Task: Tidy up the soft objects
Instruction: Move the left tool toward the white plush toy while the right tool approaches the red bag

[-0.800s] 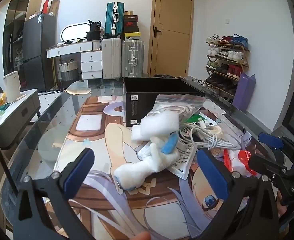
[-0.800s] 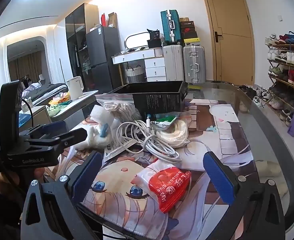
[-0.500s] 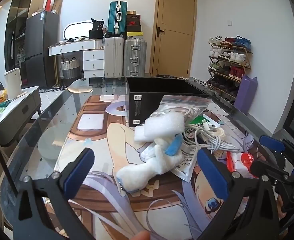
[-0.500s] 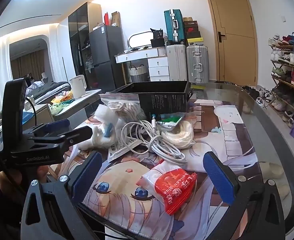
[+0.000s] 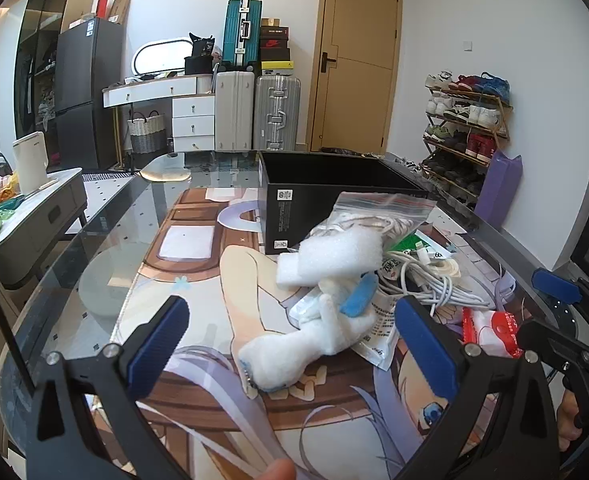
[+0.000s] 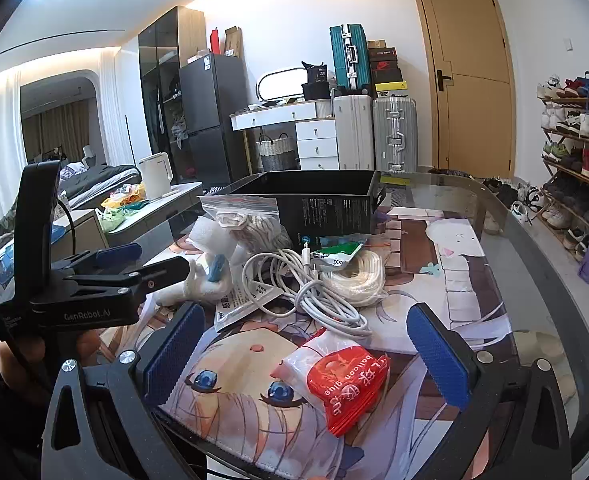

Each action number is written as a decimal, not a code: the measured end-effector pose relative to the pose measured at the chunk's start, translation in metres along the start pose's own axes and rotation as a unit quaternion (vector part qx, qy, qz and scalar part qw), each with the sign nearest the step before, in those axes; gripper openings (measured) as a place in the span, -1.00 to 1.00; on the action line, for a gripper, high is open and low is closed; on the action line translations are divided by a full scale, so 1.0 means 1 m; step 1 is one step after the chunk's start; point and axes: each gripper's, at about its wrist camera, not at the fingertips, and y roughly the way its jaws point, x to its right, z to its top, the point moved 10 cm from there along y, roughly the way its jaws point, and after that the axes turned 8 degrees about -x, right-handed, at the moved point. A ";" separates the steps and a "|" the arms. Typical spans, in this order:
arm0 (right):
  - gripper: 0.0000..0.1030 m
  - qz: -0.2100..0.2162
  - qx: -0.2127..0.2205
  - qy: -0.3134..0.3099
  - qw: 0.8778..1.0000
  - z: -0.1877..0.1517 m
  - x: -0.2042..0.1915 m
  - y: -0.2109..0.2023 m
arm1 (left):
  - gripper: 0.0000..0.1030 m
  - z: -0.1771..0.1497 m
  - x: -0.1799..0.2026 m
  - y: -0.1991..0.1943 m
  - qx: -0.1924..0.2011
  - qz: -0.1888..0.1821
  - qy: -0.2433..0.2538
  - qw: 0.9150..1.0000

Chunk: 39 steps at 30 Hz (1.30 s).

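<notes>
White plush point(image 5: 314, 336) lies on the printed mat point(image 5: 198, 276), in front of the black box point(image 5: 294, 196) and at the near edge of the pile. A white foam block point(image 5: 330, 258) rests on its upper end; a small blue part point(image 5: 358, 300) shows at its middle. A sealed pouch point(image 5: 378, 340) lies partly under it.

Left gripper point(image 5: 294, 340): jaws spread wide, empty, hovering just short of the plush and lined up with it. Right gripper point(image 6: 306, 344): jaws spread wide, empty, with the red packet point(image 6: 346, 380) lying between them on the mat.

Other items in the pile:
- Zip bag point(image 6: 250, 220) of cord, leaning near the box.
- White cable point(image 6: 306, 292), loosely coiled.
- Rope coil point(image 6: 358, 276), beside the cable.

Handling, as judged:
- The plush looks light and fully compressible. It will deform under the pads rather than slip.
- Grip across the thick middle of the body, near the blue part. A hold on the thin lower end will likely let it droop and swing.
- The foam block is loose and light. It may tumble off when the plush lifts.
- The pouch beneath may drag along; close above it, not on it.
- The box stands open-topped and appears the likely destination.
</notes>
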 end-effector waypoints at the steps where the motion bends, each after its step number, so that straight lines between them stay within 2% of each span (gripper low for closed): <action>1: 0.99 0.001 -0.001 0.000 1.000 0.000 0.000 0.000 | 1.00 0.000 0.000 0.000 0.000 -0.001 0.000 1.000; 19: 0.99 -0.001 -0.005 -0.002 1.000 0.001 0.001 0.002 | 1.00 0.002 0.002 0.001 0.001 -0.013 0.002 1.000; 25: 0.99 0.000 -0.008 -0.003 1.000 0.000 0.001 0.004 | 1.00 -0.001 0.006 0.003 -0.003 0.000 0.026 1.000; 39: 0.99 -0.003 -0.021 0.000 1.000 -0.003 0.004 0.015 | 1.00 -0.004 0.005 0.009 -0.022 -0.021 0.025 0.999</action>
